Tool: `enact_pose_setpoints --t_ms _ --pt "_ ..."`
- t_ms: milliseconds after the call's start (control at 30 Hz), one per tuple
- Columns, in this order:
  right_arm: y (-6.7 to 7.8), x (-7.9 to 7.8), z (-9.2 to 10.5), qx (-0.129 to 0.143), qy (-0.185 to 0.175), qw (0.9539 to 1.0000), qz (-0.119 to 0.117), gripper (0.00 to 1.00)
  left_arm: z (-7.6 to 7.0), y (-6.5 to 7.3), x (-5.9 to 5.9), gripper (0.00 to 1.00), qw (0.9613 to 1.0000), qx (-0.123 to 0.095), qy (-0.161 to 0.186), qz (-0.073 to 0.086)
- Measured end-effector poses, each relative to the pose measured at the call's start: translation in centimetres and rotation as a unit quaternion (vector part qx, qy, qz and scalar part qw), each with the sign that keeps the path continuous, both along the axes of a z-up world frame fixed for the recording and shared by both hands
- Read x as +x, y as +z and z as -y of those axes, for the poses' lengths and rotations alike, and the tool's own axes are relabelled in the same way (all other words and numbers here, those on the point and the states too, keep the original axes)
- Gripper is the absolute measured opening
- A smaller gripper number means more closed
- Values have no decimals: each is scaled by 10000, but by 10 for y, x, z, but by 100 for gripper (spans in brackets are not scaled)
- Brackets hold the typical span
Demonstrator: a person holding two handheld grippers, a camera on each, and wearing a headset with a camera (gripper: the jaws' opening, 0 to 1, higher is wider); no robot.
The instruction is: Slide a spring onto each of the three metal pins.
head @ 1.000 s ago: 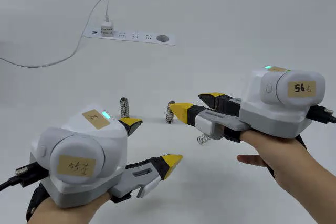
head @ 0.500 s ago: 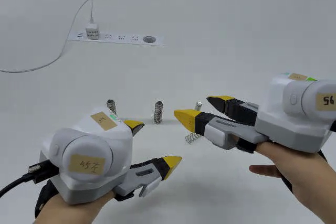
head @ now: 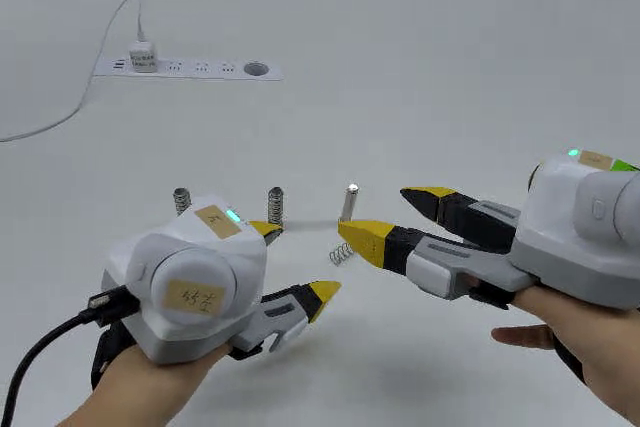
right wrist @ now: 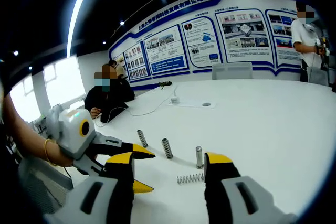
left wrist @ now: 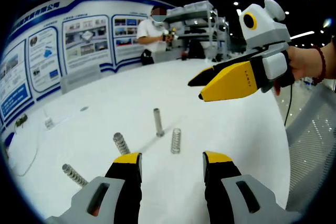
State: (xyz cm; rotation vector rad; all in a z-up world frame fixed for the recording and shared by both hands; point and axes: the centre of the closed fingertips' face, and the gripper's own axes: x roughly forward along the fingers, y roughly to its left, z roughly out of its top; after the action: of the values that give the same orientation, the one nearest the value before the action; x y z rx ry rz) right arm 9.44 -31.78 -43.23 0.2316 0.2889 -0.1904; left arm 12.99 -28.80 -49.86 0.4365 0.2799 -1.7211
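Three metal pins stand in a row on the white table. The left pin (head: pixel 182 200) and the middle pin (head: pixel 275 205) each carry a spring. The right pin (head: pixel 351 202) (left wrist: pixel 158 121) (right wrist: pixel 199 157) is bare. A loose spring (head: pixel 342 253) (left wrist: pixel 176 140) (right wrist: pixel 190 178) lies flat just in front of the bare pin. My left gripper (head: pixel 297 262) (left wrist: pixel 172 161) is open and empty, near the middle pin. My right gripper (head: pixel 375 212) (right wrist: pixel 169 163) is open and empty, its lower jaw tip close above the loose spring.
A white power strip (head: pixel 190 67) with a plug (head: pixel 141 52) and a cable lies at the far left of the table. People (right wrist: pixel 107 95) sit and stand beyond the table's far edges. Bare tabletop (head: pixel 420 77) stretches behind the pins.
The head camera has swung, so the whole scene has shifted. Relative to the pins, both grippers have drawn to the right, and the right gripper has uncovered the bare pin. Both stay open.
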Motion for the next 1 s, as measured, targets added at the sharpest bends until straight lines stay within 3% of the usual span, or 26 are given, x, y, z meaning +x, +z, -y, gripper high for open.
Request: enact_pose_setpoints --t_ms 200,300,633,800,1000 --pt "-1 -9 -4 2 107 9999 -16 55 10 -6 -5 44 9999 55 -91 -47" --pt "-3 -13 -4 6 128 9999 -12 55 14 -11 -5 41 9998 111 -155 29" --pt "-9 -27 -9 -41 150 9998 -117 49 28 -22 -5 35 9993 294 -164 -149" --pt "-12 -31 -11 -72 170 9996 -194 47 34 -27 -7 29 9990 343 -255 -139" --pt "-11 -33 -10 -17 109 9999 -126 46 39 -32 -10 25 9985 423 -331 -119"
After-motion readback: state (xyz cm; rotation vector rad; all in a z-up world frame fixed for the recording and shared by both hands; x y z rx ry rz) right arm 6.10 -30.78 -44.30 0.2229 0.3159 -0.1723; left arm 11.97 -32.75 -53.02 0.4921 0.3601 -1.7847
